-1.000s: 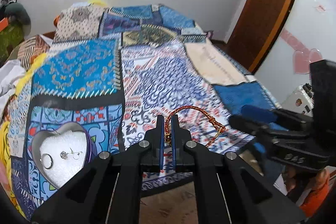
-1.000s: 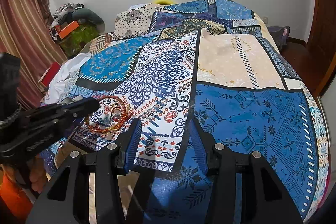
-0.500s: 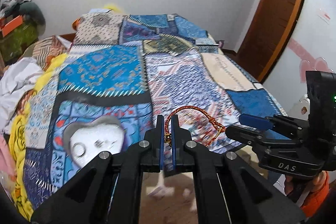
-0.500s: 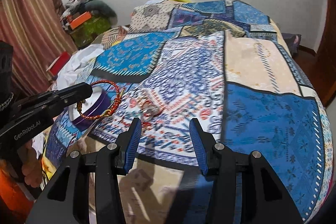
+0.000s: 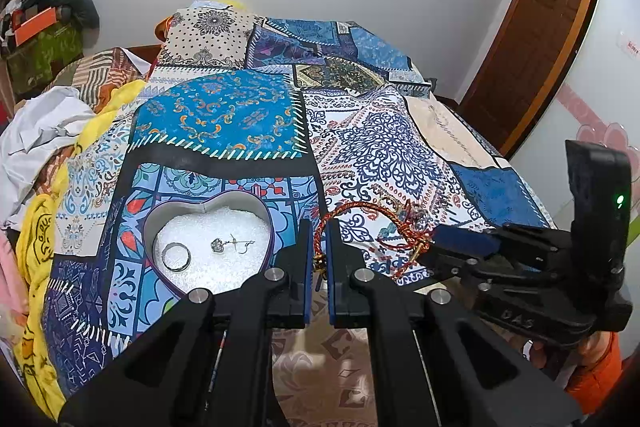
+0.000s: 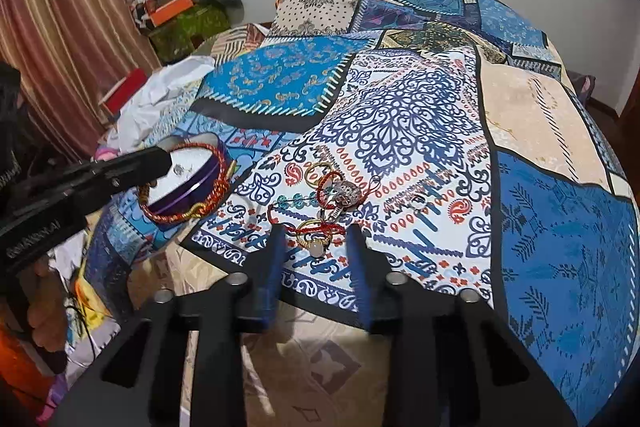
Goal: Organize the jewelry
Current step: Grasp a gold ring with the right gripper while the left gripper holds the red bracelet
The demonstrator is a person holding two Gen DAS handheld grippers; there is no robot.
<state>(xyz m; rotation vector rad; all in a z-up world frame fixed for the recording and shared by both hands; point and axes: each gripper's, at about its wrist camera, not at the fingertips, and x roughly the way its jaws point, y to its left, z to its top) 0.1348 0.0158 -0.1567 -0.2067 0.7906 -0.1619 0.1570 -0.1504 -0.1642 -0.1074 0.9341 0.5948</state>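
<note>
My left gripper (image 5: 318,239) is shut on a red and gold braided bracelet (image 5: 368,213) and holds it in the air just right of a purple heart-shaped box (image 5: 256,211). The box has a white foam bed with a silver ring (image 5: 176,257) and a small pendant (image 5: 232,245) on it. In the right wrist view the bracelet (image 6: 182,183) hangs over the box (image 6: 188,183). My right gripper (image 6: 316,251) is open, just before a pile of jewelry (image 6: 328,203): red cord bracelets, a gold ring and a stone ring (image 6: 316,247).
A patchwork quilt (image 6: 400,115) covers the bed. Its front edge drops to a beige patterned bedcover (image 6: 320,355). Crumpled white and yellow cloths (image 5: 40,131) lie at the bed's left. A wooden door (image 5: 536,39) stands at the back right.
Both grippers have dropped lower and closer to the bed. The bracelet has come next to the heart box. The jewelry pile has come into view before the right gripper.
</note>
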